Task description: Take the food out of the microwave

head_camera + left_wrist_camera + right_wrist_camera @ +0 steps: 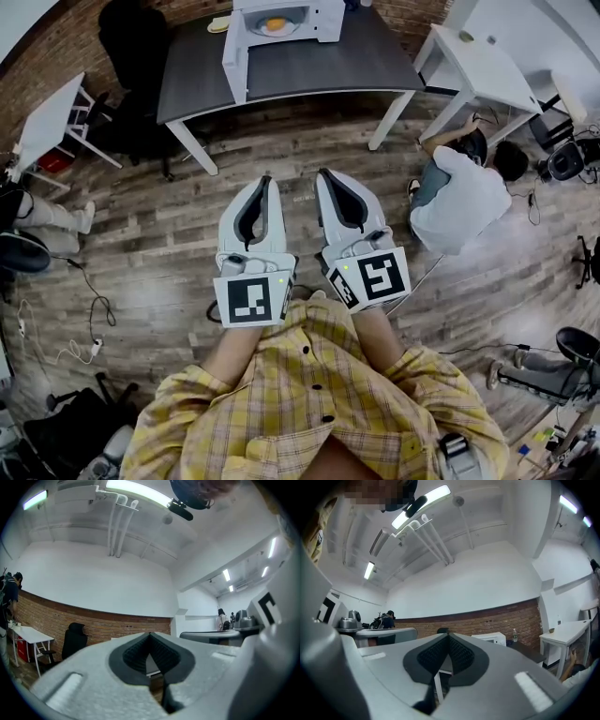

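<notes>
Head view: person stands well back from the microwave, both tongs clenched and empty, food not yet reached.
Food, a yellowish item on a plate, sits inside the microwave on the dark table. The door hangs open toward the room, so access looks ready. Left gripper and right gripper are held side by side in front of the body, roughly level, aimed at the table. Jaws pressed together, nothing between them in either gripper view. Probably a neutral carry pose before walking up. Elbows tucked, forearms out front. Another person crouches by the white table, well apart.
</notes>
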Action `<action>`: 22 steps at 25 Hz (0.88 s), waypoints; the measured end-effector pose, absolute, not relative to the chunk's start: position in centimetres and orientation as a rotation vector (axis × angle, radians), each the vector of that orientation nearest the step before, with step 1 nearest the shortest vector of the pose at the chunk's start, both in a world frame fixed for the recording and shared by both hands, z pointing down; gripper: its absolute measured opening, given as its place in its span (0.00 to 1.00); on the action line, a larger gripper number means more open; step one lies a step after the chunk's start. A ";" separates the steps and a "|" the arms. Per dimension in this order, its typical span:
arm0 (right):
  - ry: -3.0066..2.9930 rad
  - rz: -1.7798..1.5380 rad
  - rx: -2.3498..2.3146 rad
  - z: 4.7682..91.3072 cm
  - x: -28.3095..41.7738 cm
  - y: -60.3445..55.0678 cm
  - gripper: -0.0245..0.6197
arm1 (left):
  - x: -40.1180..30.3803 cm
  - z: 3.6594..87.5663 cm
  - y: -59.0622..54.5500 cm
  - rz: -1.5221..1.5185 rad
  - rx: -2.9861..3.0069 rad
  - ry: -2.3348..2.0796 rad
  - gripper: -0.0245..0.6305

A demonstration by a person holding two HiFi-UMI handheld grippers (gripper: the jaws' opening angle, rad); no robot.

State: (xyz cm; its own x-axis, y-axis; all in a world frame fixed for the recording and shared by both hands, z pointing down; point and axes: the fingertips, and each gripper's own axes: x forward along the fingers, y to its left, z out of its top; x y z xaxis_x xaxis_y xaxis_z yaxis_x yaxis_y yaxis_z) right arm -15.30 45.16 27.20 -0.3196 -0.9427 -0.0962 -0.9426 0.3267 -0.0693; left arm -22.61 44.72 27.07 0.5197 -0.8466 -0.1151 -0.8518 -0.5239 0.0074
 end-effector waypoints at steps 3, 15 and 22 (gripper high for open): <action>2.456 -0.002 -1.747 27.2 -13.5 45.4 0.05 | -20.8 27.3 45.0 0.173 -2.704 1.512 0.04; 2.440 -0.052 -1.770 29.0 -7.1 45.8 0.04 | -15.9 29.0 45.6 0.152 -2.702 1.560 0.04; 2.433 -0.084 -1.805 31.0 -4.8 42.4 0.05 | -13.8 30.5 41.8 0.174 -2.731 1.554 0.04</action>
